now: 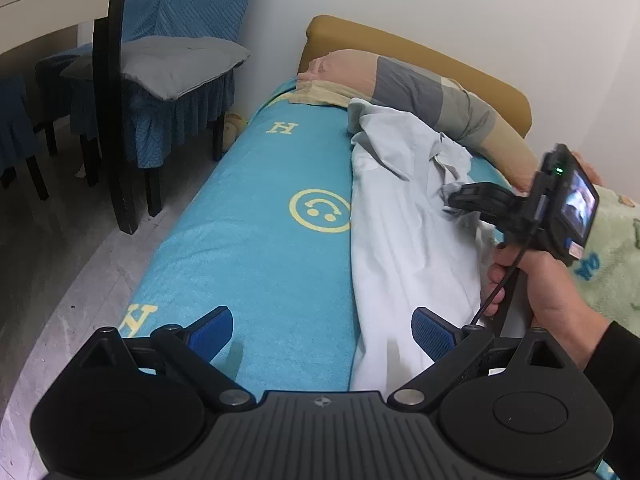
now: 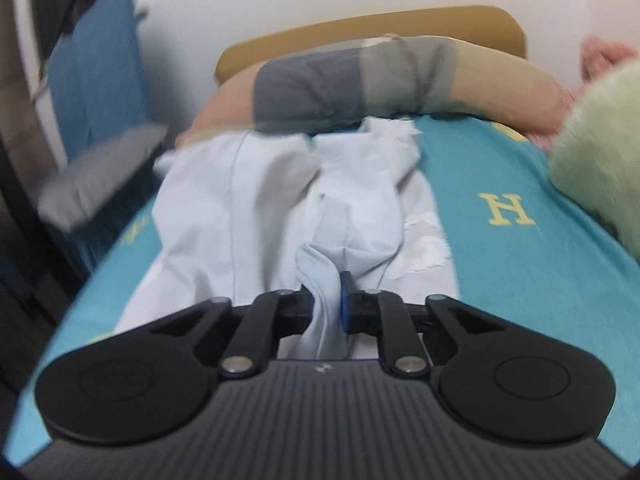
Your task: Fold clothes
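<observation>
A pale blue shirt (image 1: pixel 400 208) lies lengthwise on a turquoise bed cover (image 1: pixel 260 240), its collar end toward the pillow. My left gripper (image 1: pixel 322 330) hovers open above the shirt's near hem; one blue pad is over the cover, the other over the cloth, and nothing is between them. In the left wrist view my right gripper (image 1: pixel 452 200), held by a hand, pinches a bunch of the shirt's far side. The right wrist view shows the right gripper (image 2: pixel 326 300) shut on a gathered fold of the shirt (image 2: pixel 256 200).
A long pillow (image 1: pixel 420 88) lies against the ochre headboard (image 1: pixel 440 56). A green fluffy blanket (image 1: pixel 612 264) sits at the right. A dark chair (image 1: pixel 116 92) with a grey cushion stands on the floor left of the bed.
</observation>
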`<move>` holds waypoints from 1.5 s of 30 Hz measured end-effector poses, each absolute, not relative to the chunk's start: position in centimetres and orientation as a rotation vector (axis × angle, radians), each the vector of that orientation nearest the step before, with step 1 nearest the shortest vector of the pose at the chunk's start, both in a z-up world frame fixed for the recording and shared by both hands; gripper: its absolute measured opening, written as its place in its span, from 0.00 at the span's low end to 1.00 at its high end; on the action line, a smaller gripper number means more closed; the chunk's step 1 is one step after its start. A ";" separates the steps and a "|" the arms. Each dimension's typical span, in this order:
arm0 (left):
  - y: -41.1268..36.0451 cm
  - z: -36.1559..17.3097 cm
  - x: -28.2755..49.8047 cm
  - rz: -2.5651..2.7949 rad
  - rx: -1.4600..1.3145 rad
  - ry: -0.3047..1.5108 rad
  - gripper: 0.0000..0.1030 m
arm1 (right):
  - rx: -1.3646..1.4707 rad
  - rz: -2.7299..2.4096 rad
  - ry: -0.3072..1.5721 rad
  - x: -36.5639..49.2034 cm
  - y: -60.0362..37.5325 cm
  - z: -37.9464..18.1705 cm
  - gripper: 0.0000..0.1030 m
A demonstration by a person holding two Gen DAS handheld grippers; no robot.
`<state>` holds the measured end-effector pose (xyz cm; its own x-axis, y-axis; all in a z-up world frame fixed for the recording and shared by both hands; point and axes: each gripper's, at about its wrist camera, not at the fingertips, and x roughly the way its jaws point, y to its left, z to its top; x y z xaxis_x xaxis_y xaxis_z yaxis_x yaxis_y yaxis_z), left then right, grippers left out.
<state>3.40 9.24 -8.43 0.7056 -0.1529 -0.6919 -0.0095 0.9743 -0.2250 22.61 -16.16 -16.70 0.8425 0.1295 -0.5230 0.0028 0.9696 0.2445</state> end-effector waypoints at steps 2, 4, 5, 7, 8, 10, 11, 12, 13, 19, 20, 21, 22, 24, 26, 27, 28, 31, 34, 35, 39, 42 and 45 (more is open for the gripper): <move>9.3 -8.4 3.3 -0.081 -0.226 0.784 0.94 | 0.298 0.035 0.548 22.2 -17.4 -16.6 0.12; 9.3 -8.4 3.3 -0.079 -0.228 0.784 0.95 | 0.358 -0.006 0.536 21.8 -18.8 -16.5 0.11; 9.3 -8.5 3.3 -0.080 -0.228 0.787 0.95 | 0.387 -0.031 0.538 21.6 -19.5 -16.7 0.11; 9.3 -8.8 3.5 -0.091 -0.231 0.806 0.95 | 0.423 -0.057 0.557 21.4 -20.4 -17.0 0.11; 9.4 -9.0 3.7 -0.097 -0.238 0.821 0.94 | 0.436 -0.062 0.567 21.2 -20.9 -17.1 0.11; 9.5 -9.5 4.0 -0.110 -0.260 0.856 0.95 | 0.449 -0.050 0.580 20.7 -21.3 -16.7 0.13; 9.5 -9.7 4.1 -0.117 -0.268 0.872 0.95 | 0.439 -0.044 0.596 20.4 -21.4 -16.3 0.14; 9.6 -10.0 4.2 -0.125 -0.276 0.888 0.94 | 0.429 -0.028 0.617 19.9 -21.5 -15.7 0.16; 9.5 -10.1 4.2 -0.130 -0.284 0.900 0.94 | 0.420 -0.013 0.637 19.3 -21.6 -15.2 0.21; 10.0 -10.7 3.8 -0.146 -0.376 0.969 0.94 | 0.388 0.091 0.719 12.5 -22.9 -10.9 0.66; 10.2 -10.8 3.6 -0.150 -0.398 0.979 0.94 | 0.383 0.098 0.744 10.9 -23.2 -10.4 0.66; 10.3 -10.7 3.2 -0.152 -0.414 0.983 0.94 | 0.387 0.107 0.780 9.4 -23.6 -10.0 0.66; 10.3 -10.5 2.9 -0.155 -0.430 0.987 0.94 | 0.403 0.111 0.808 7.5 -23.9 -9.9 0.66; 10.3 -10.2 2.1 -0.150 -0.444 0.995 0.94 | 0.441 0.124 0.872 3.5 -24.7 -10.1 0.66; 10.0 -9.9 1.4 -0.137 -0.437 1.007 0.94 | 0.475 0.109 0.969 0.1 -25.4 -10.9 0.66; 9.8 -9.8 1.0 -0.142 -0.434 1.013 0.94 | 0.498 0.094 1.014 -1.5 -25.8 -11.5 0.68; 9.5 -9.7 0.6 -0.141 -0.426 1.018 0.94 | 0.539 0.093 1.050 -2.6 -26.2 -12.1 0.68; 8.6 -9.7 -0.4 -0.113 -0.367 1.043 0.94 | 0.666 0.068 1.116 -5.4 -27.4 -13.9 0.67; 7.9 -10.4 -1.1 -0.108 -0.335 1.101 0.94 | 0.736 0.022 1.120 -6.9 -27.7 -14.7 0.67; 7.9 -10.7 -1.3 -0.106 -0.346 1.122 0.94 | 0.759 0.007 1.122 -7.5 -27.8 -14.9 0.67; 7.9 -11.5 -2.1 -0.099 -0.393 1.197 0.94 | 0.691 0.040 1.123 -7.5 -26.8 -14.9 0.67; 7.9 -11.3 -2.7 -0.105 -0.423 1.236 0.93 | 0.653 0.066 1.130 -7.4 -26.5 -14.9 0.67; 7.4 -11.2 -3.5 -0.131 -0.433 1.294 0.90 | 0.687 0.113 1.156 -7.3 -26.4 -15.1 0.67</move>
<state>-3.48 7.41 -11.25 0.2786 -0.3324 -0.9010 -0.1456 0.9127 -0.3818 -7.32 -26.38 -15.07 0.4218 0.4225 -0.8022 0.2585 0.7920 0.5531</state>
